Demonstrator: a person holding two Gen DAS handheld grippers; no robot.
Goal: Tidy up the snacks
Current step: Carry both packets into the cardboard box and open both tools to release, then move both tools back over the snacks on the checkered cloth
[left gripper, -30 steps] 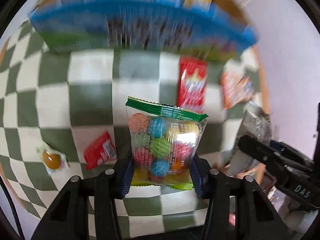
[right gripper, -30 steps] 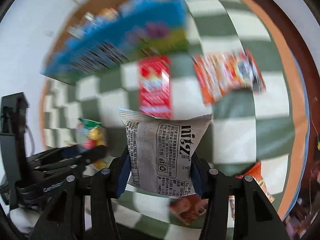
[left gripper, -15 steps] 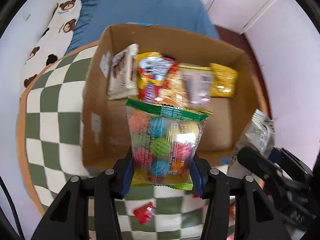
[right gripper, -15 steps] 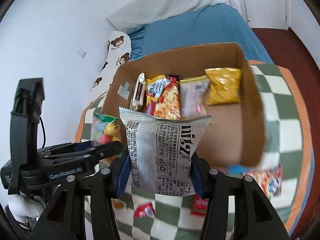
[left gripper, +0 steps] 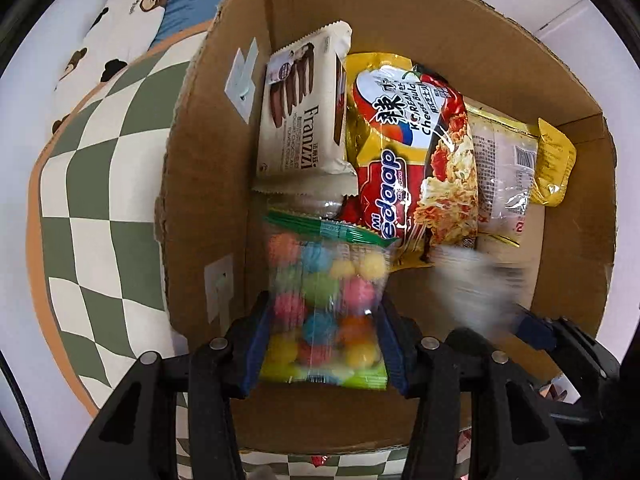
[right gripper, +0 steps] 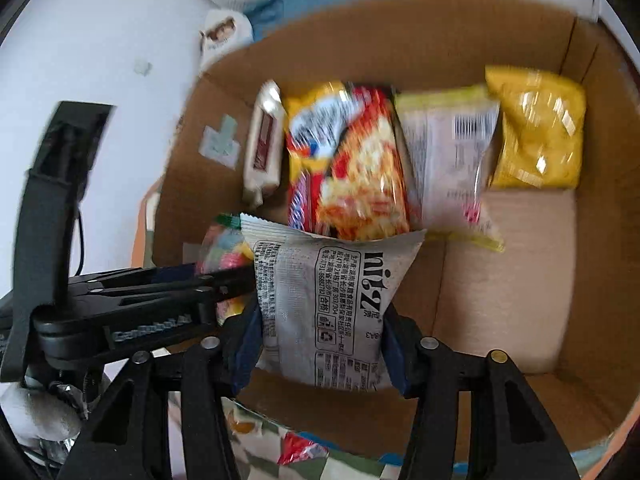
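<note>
My left tool [left gripper: 322, 344] pinches the clear bag of coloured candy balls [left gripper: 324, 304] by its lower sides, both blue pads pressed against the film; the bag hangs inside the open cardboard box [left gripper: 460, 64], close to its left wall. My right tool [right gripper: 320, 340] has the grey printed snack packet [right gripper: 332, 300] between its pads, and its jaws are opening; in the right wrist view the pads still lie against the packet's edges, while in the left wrist view that packet is only a blur.

Deeper in the box, a row of packs leans against the far wall: a white biscuit pack [left gripper: 304, 108] at the left, a red and yellow noodle packet [left gripper: 408, 156] beside it, then a pale packet with a barcode [left gripper: 504, 168] and a yellow bag [left gripper: 554, 168] at the right.

The box stands on the counter with its green-and-white checked cloth [left gripper: 96, 168]. A small red wrapper [right gripper: 298, 450] lies on the cloth at the box's near edge.
</note>
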